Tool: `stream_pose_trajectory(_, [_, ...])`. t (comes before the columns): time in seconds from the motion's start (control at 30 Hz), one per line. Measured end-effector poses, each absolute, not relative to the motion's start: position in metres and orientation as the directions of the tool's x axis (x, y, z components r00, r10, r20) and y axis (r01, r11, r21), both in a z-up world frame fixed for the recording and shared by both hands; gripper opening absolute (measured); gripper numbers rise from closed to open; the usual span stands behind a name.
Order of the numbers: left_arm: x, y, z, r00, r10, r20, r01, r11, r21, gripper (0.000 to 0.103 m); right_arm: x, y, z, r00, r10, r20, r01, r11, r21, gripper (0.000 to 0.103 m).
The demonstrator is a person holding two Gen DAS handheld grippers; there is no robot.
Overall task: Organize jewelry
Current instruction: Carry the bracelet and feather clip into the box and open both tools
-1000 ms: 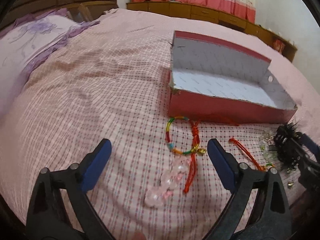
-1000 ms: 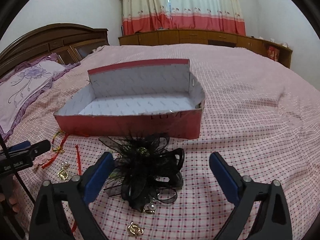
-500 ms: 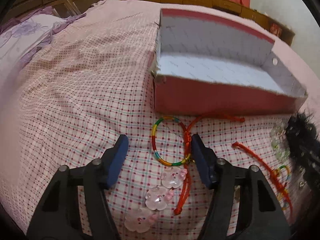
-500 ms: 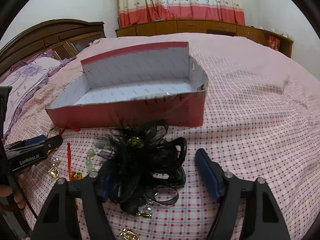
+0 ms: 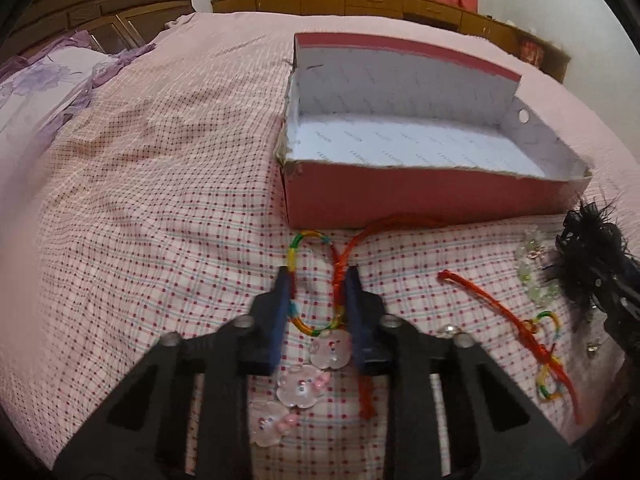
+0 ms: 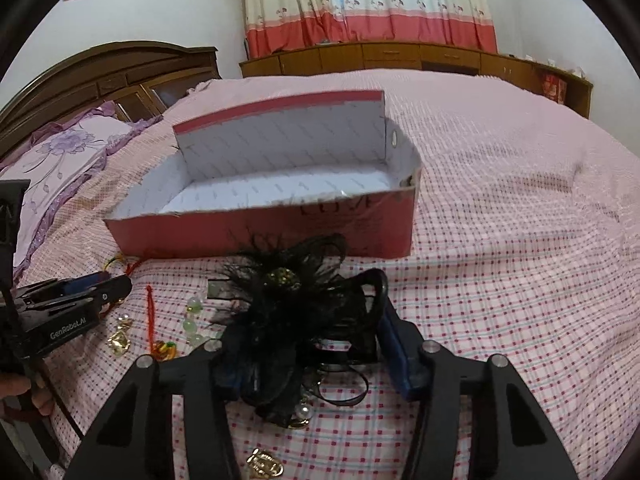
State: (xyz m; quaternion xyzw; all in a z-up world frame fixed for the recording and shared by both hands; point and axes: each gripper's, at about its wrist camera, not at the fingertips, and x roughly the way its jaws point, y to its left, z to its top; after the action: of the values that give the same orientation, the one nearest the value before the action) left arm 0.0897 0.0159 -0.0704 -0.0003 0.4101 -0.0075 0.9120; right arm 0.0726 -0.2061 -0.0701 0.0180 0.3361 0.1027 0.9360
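My left gripper [image 5: 318, 280] points down at the checked bedspread, and its jaws are closing on a rainbow bracelet [image 5: 291, 254] with a red cord [image 5: 340, 264] knotted to it. Both blue pads touch the loop's sides, which is squeezed into an oval. In the right wrist view a black feather hair flower [image 6: 288, 304] fills my right gripper [image 6: 304, 336], whose jaws are closing on it. The left pad is buried in the feathers and the right pad rests against a ribbon loop. An empty red box [image 5: 400, 200] with a white inside lies just beyond both.
Pink pig charms [image 5: 304, 388] lie under the left gripper. A second red cord [image 5: 492, 304], a pale bead bracelet [image 5: 532, 276] and gold charms [image 6: 120, 342] are scattered between the grippers. A purple pillow [image 6: 60, 160] and a wooden headboard are at the left.
Both grippers have narrowed from wide open. The left one now pinches the rainbow bracelet. The right one has come in around the black hair flower.
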Motion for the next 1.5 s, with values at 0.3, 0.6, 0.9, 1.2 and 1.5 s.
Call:
stream_pose_trajectory(0.3, [0.077, 0.022, -0.047, 0.713, -0.103, -0.694, 0.064, 0.995, -0.082, 0.0, 0.053, -0.205, -0.05, 0.783, 0.215, -0.584, -0.207, 0.975, 0.082, 0.054])
stream_pose_trajectory(0.6, [0.062, 0.016, -0.012, 0.765, -0.147, -0.627, 0.114, 0.989, -0.093, 0.0, 0.041, -0.203, -0.027, 0.811, 0.224, -0.54, -0.216, 0.973, 0.08, 0.054])
stream_pose_trajectory(0.9, [0.065, 0.009, 0.016, 0.815, -0.169, -0.555, 0.143, 0.986, -0.09, 0.0, 0.038, -0.204, 0.002, 0.831, 0.25, -0.497, -0.235, 0.967, 0.094, 0.054])
stream_pose_trajectory(1.2, [0.086, 0.002, 0.034, 0.859, -0.169, -0.484, 0.148, 0.986, -0.082, 0.001, 0.055, -0.199, 0.026, 0.861, 0.248, -0.445, -0.236, 0.968, 0.084, 0.054])
stream_pose_trajectory(1.5, [0.126, -0.004, 0.04, 0.867, -0.146, -0.476, 0.134, 0.989, -0.06, 0.001, 0.094, -0.193, 0.039, 0.871, 0.232, -0.433, -0.221, 0.972, 0.076, 0.054])
